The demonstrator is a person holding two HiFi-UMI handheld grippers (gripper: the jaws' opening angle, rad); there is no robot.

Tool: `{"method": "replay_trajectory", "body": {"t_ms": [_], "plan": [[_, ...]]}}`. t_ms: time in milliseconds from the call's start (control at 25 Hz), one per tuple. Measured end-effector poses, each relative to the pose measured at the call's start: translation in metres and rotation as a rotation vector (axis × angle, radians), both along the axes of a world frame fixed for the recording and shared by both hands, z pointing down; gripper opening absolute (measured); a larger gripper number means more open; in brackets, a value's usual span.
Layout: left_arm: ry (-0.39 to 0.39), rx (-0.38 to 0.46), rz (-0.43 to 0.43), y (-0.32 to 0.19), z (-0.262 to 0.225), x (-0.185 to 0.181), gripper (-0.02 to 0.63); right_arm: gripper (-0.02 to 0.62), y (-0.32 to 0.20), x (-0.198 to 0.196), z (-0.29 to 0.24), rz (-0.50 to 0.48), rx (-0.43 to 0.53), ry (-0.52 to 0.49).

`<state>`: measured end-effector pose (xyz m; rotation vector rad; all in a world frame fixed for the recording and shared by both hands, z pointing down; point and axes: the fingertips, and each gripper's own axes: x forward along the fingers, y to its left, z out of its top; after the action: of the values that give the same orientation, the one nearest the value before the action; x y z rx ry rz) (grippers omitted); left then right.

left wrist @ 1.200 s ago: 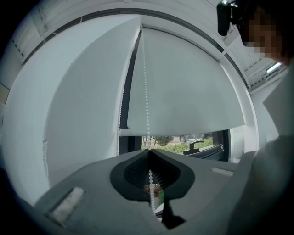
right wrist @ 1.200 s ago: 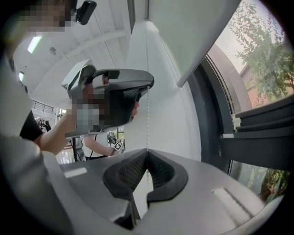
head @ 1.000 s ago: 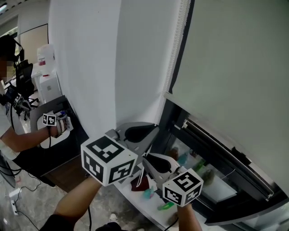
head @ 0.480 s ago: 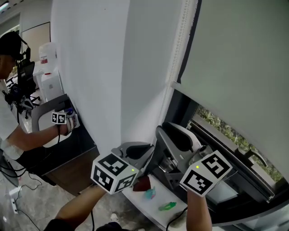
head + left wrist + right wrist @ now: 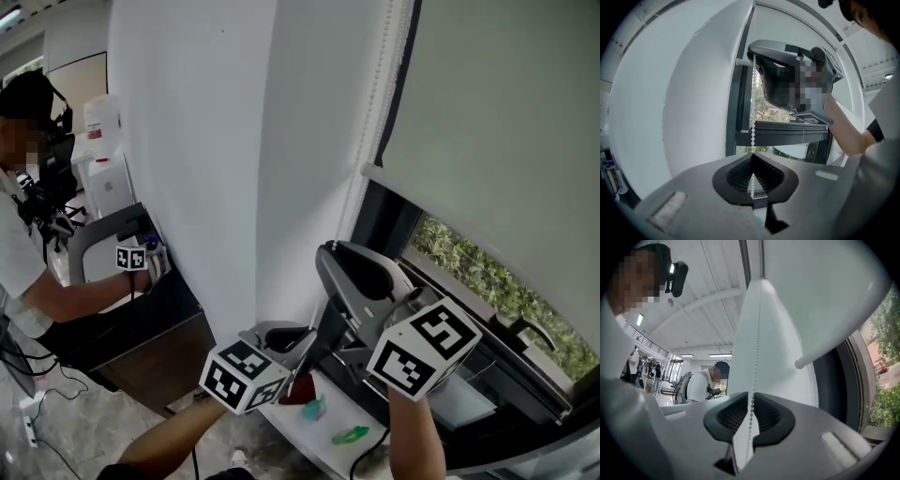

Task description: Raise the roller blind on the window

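We are hauling the bead chain hand over hand, we judge; at six o'clock our left gripper is clamping its fingers shut on it; higher, at five o'clock, our right gripper has just been narrowing its fingers around it, not yet pinching; next it needs to clamp and pull; at two o'clock the pale roller blind is covering the upper window.

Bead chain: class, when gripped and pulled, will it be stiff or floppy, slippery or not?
Probably floppy and light: the bead chain is a thin string of small beads. Those beads should catch on the left gripper's ribbed fingers, shut on it, so slipping seems unlikely.
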<state>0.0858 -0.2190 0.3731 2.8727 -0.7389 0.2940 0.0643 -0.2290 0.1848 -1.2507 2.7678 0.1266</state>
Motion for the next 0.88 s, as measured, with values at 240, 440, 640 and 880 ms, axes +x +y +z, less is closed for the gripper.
{"method": "replay_trajectory", "body": {"t_ms": [240, 440, 640, 880], "plan": [[-0.007, 0.0, 0.017, 0.004, 0.003, 0.0, 0.012, 0.014, -0.001, 0.005, 0.001, 0.018, 0.023, -0.02], [-0.018, -0.017, 0.052, 0.01, -0.008, -0.011, 0.017, 0.008, 0.002, 0.012, 0.005, 0.053, 0.056, -0.065], [0.2, 0.051, 0.03, 0.011, -0.085, -0.029, 0.054, 0.006, 0.002, 0.012, 0.013, 0.046, 0.037, -0.059], [0.228, 0.158, 0.006, 0.01, -0.148, -0.031, 0.054, 0.006, 0.002, 0.007, 0.065, 0.036, -0.068, 0.001]]}}
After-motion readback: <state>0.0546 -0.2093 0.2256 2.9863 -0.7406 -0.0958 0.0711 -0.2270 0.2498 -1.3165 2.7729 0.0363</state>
